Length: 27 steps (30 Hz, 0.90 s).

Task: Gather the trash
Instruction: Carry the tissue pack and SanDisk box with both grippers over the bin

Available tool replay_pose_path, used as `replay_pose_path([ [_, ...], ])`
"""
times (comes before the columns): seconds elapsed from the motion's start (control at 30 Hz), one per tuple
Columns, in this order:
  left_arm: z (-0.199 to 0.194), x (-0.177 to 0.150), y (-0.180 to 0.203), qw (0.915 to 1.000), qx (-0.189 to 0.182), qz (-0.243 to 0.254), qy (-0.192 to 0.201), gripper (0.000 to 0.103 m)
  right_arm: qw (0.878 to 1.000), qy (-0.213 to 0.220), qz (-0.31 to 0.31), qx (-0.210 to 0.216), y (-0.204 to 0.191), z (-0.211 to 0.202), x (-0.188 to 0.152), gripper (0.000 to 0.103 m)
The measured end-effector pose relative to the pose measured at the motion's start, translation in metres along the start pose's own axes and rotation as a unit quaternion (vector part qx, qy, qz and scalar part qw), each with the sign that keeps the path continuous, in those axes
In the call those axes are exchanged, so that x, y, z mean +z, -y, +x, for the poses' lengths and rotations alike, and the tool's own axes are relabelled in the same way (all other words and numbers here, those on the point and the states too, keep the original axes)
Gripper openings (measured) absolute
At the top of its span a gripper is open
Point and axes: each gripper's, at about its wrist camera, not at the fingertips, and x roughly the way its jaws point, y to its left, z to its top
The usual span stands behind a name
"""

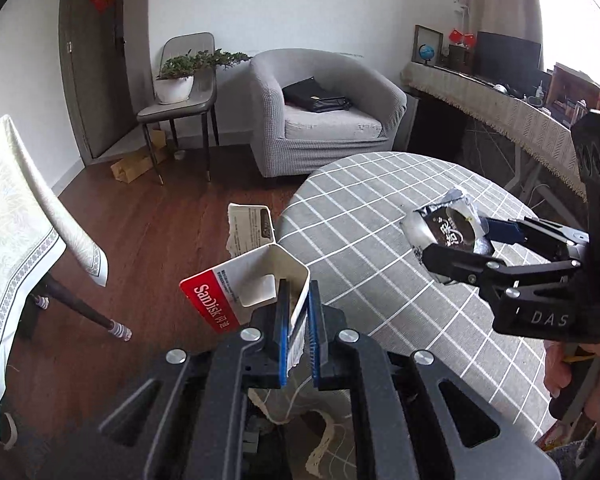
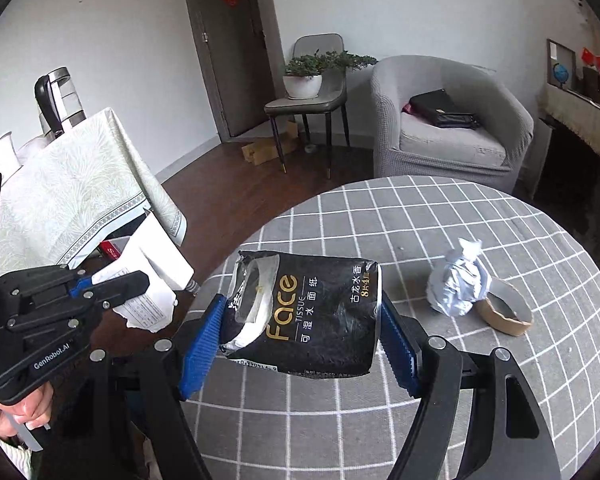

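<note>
Nearest the person, the left gripper (image 1: 298, 336) is clenched on a torn card package (image 1: 256, 276) — red and white, folded open, pinched by one thin wall — and carries it off the table's edge, above the wooden floor (image 1: 160, 240). A thin flap like that could slide out, so the grip should stay tight and the wrist level until a bin is underneath; no bin shows in either view.

The right gripper (image 2: 300, 340) grasps an empty tissue pack (image 2: 320, 312) across its width, pads on both ends, above the near part of the checked tablecloth (image 2: 420, 220). The pack is black crinkled film with gold lettering and a torn-open mouth; soft film gives under pressure, so a steady squeeze suits it better than a harder one.

Farther along, toward the table's right edge, a crumpled paper ball (image 2: 458, 284) touches a cardboard ring (image 2: 504, 308) — both probably trash left to collect.
</note>
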Motion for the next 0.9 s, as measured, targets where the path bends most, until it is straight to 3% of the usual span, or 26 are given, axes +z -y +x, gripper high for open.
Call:
replay_pose_path([
  [0.23,0.007,-0.031,-0.032,0.9991,0.030,-0.002,-0.032,0.010,0.999,-0.001,-0.032,0.022,-0.049,0.018,0.006,0.074],
  [0.43,0.013,-0.058,-0.071,0.9963,0.035,-0.041,-0.068,0.010,0.998,-0.002,-0.051,0.042,-0.084,0.030,0.013,0.074],
  [0.57,0.025,-0.084,-0.090,0.9908,0.053,-0.056,-0.111,0.010,0.996,-0.010,-0.062,0.056,-0.105,0.040,0.014,0.074],
  [0.9,0.051,-0.136,-0.134,0.9755,0.031,-0.097,-0.195,0.011,0.992,-0.042,-0.087,0.081,-0.152,0.076,0.007,0.074],
])
